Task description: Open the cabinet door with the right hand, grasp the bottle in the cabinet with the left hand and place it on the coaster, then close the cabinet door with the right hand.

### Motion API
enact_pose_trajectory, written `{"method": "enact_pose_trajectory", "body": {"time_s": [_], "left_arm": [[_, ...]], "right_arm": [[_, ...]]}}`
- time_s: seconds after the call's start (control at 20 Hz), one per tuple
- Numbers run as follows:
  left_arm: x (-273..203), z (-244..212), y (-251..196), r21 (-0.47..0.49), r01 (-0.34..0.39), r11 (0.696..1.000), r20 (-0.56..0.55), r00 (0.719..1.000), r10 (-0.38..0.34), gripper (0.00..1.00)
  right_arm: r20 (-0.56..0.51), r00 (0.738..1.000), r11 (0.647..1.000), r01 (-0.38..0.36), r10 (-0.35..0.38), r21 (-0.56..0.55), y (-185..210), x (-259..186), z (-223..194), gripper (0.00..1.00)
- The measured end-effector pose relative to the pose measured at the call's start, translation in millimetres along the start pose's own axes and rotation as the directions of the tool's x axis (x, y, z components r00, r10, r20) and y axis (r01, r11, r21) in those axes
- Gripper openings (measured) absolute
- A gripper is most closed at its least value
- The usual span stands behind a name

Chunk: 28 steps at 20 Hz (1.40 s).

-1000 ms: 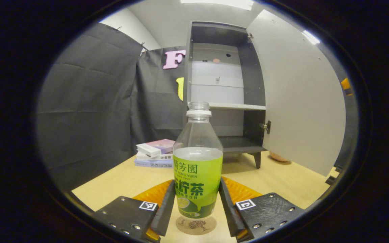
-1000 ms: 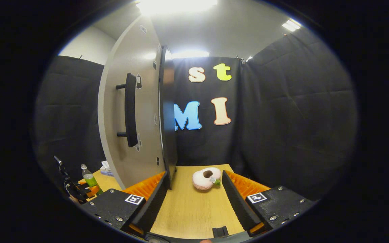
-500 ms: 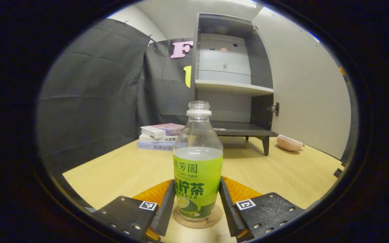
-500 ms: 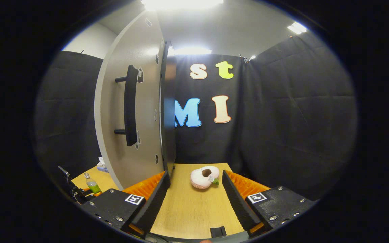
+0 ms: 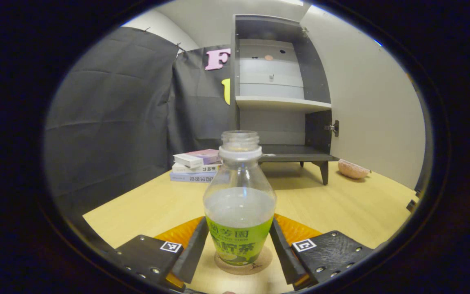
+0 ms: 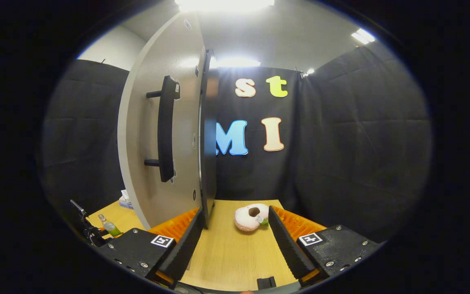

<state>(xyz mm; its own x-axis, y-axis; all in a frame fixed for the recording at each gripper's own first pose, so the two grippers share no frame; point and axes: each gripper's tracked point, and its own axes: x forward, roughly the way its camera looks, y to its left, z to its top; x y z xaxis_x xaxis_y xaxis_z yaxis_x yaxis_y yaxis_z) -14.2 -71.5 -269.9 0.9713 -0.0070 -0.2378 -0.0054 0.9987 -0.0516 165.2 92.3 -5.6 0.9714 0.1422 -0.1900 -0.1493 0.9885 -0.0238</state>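
Note:
The green-labelled bottle [image 5: 239, 204], uncapped, stands upright on the round coaster [image 5: 259, 266] on the wooden table. My left gripper [image 5: 239, 223] straddles it, a finger close on each side with the jaws slightly parted, so it is open. Behind stands the cabinet [image 5: 280, 102], its door [image 5: 365, 114] swung wide. In the right gripper view the door [image 6: 149, 163] with its dark handle [image 6: 165, 130] rises just left of my right gripper [image 6: 235, 212], which is open and holds nothing. The bottle [image 6: 110, 228] and the left gripper [image 6: 92, 234] show small at far left.
A stack of books [image 5: 196, 165] lies left of the cabinet. A pink plush toy [image 5: 353, 169] sits on the table under the open door; it also lies just beyond my right fingertips as a plush toy [image 6: 251, 216].
The bottle came down onto the coaster, and the left fingers then spread slightly off it. The right gripper stayed beside the open door, drifting a little.

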Motion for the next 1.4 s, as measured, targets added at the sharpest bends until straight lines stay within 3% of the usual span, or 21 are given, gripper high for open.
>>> {"method": "enact_pose_trajectory", "body": {"time_s": [0.4,0.55,0.6,0.7,0.75,0.8,0.9,0.95,1.05,1.2,1.4], "left_arm": [[-20.6,75.5,4.8,0.022,-0.012,1.000,0.073,0.997,0.011,0.82],[-41.2,110.2,4.2,0.030,-0.021,0.999,0.107,0.994,0.017,0.82],[-50.1,122.5,5.0,0.032,-0.029,0.999,0.118,0.993,0.025,0.78],[-69.4,145.7,6.8,0.029,-0.038,0.999,0.140,0.990,0.034,0.82],[-79.1,156.2,10.2,0.030,-0.050,0.998,0.149,0.988,0.045,0.78],[-87.4,163.6,15.5,0.034,-0.063,0.997,0.148,0.987,0.057,0.86],[-103.4,179.5,25.9,0.021,-0.081,0.996,0.149,0.986,0.077,0.87],[-110.2,186.7,31.9,0.006,-0.085,0.996,0.154,0.985,0.083,0.82],[-120.2,203.0,47.6,-0.034,-0.087,0.996,0.176,0.980,0.091,0.86],[-121.5,218.1,85.9,-0.055,-0.115,0.992,0.195,0.973,0.123,0.82],[-113.2,231.2,129.3,-0.069,-0.135,0.988,0.215,0.966,0.147,0.86]], "right_arm": [[0.072,0.997,0.999,0.012,-0.016,0.047,-15.0,3.7,30.5,0.95],[0.115,0.993,0.997,-0.009,0.000,0.074,-12.5,4.7,48.6,0.95],[0.124,0.992,0.996,-0.016,0.006,0.083,-11.7,4.6,53.6,0.95],[0.136,0.991,0.995,-0.021,0.007,0.101,-11.1,6.2,64.3,0.95],[0.140,0.990,0.994,-0.016,0.001,0.107,-11.0,8.2,67.9,0.95],[0.144,0.989,0.994,-0.003,-0.013,0.110,-12.2,9.0,72.7,0.95],[0.151,0.987,0.992,0.039,-0.056,0.117,-14.9,10.7,79.6,0.95],[0.151,0.986,0.992,0.053,-0.071,0.117,-12.4,11.7,81.4,0.95],[0.153,0.985,0.992,0.069,-0.085,0.109,-4.0,11.3,84.3,0.95],[0.155,0.983,0.992,0.089,-0.103,0.094,11.4,8.4,89.7,0.95],[0.153,0.975,0.986,0.155,-0.164,0.065,23.7,-1.0,93.0,0.95]]}}
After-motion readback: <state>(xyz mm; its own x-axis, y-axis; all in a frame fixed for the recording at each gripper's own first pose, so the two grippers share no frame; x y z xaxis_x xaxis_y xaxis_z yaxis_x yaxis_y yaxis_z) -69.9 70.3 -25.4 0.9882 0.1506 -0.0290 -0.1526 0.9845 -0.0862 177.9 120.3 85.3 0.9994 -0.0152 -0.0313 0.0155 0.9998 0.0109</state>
